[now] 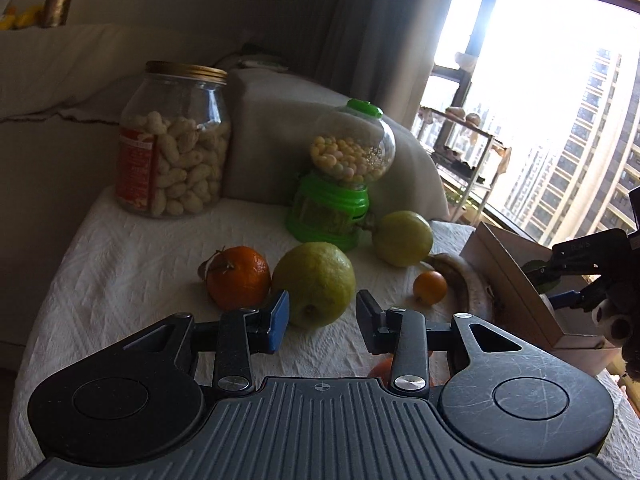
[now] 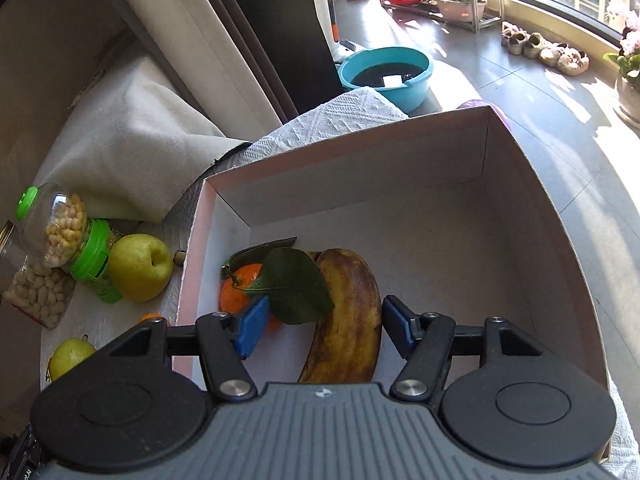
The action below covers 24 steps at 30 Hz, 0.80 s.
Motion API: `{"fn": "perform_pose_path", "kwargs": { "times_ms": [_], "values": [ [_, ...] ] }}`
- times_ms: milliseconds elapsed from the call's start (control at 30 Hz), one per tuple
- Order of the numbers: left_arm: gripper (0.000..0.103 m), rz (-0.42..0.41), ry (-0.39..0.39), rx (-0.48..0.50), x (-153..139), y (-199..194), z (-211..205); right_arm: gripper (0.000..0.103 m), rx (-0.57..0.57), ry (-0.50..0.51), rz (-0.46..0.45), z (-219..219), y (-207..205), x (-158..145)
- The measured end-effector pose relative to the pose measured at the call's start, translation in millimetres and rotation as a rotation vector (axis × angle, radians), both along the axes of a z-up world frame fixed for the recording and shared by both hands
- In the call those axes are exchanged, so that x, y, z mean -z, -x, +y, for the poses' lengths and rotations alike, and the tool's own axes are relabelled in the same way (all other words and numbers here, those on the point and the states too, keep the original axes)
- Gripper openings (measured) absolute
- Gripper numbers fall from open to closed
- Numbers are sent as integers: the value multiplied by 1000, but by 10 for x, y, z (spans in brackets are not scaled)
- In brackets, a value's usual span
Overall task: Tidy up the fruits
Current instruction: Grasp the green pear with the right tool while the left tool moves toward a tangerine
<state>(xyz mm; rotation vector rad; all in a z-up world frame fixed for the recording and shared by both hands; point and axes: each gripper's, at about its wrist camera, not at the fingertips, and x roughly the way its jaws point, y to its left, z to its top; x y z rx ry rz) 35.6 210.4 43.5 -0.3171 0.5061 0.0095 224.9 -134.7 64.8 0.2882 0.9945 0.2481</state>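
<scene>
In the left wrist view, the left gripper [image 1: 322, 312] is hovering low over a white textured tablecloth [image 1: 120, 264], its jaws standing apart with nothing pressed between them. A large yellow-green apple [image 1: 314, 282] is sitting just beyond the fingertips, in line with the gap. A stemmed mandarin [image 1: 240, 280] is touching the apple's left side. A second green apple [image 1: 402, 238] is lying farther back, beside a green candy dispenser [image 1: 340, 184] with a clear globe. A glass jar of peanuts [image 1: 176, 148] is standing at the back left. A small orange [image 1: 430, 288] is resting next to a brown-spotted banana [image 1: 464, 280], which is lying against a cardboard box [image 1: 516, 276] at the right. Another orange fruit [image 1: 380, 370] is peeking out under the right finger. The other gripper is showing at the right edge above the box.

In the right wrist view, the right gripper [image 2: 324, 326] is pointing down into the open cardboard box [image 2: 532, 208], its jaws wide apart and gripping nothing. An overripe banana [image 2: 348, 320] is lying on the box floor between the fingers, clear of both pads. A leafy mandarin [image 2: 240, 292] is sitting beside it near the left blue pad [image 2: 252, 328]. Outside the box, on the cloth, a green apple [image 2: 140, 268] is resting against the candy dispenser [image 2: 86, 256], with another apple [image 2: 72, 354] nearer the camera.
</scene>
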Motion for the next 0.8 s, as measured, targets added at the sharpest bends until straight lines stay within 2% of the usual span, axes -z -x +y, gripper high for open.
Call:
{"fn": "perform_pose_path", "kwargs": {
  "times_ms": [100, 167, 233, 300, 367, 433, 533, 633, 700, 800],
  "values": [
    [41, 0, -8, 21, 8, -2, -45, 70, -83, 57, -22, 105, -14, -9],
    [41, -2, -21, 19, 5, 3, -63, 70, -82, 115, -52, 178, 24, -62],
    [41, -6, -23, -5, 0, 9, -29, 70, -83, 211, -137, 299, 160, -190],
    [41, -6, -24, -59, -4, 21, 40, 70, -98, 334, -274, 490, 353, -370],
    [41, 9, -39, -133, 0, 17, 139, 74, -150, 388, -367, 702, 511, -514],
    [41, 27, -45, -192, 10, 16, 239, 83, -235, 367, -385, 962, 632, -577],
    [41, 45, -32, -244, 22, 32, 402, 83, -386, 295, -329, 1430, 736, -508],
    [41, 45, -32, -299, 42, 53, 551, 83, -478, 185, -251, 1911, 763, -376],
    [41, 52, -17, -334, 74, 71, 654, 83, -496, 121, -211, 2163, 715, -316],
    [41, 60, 12, -352, 106, 93, 747, 83, -456, 57, -147, 2490, 540, -213]
  ]
}}
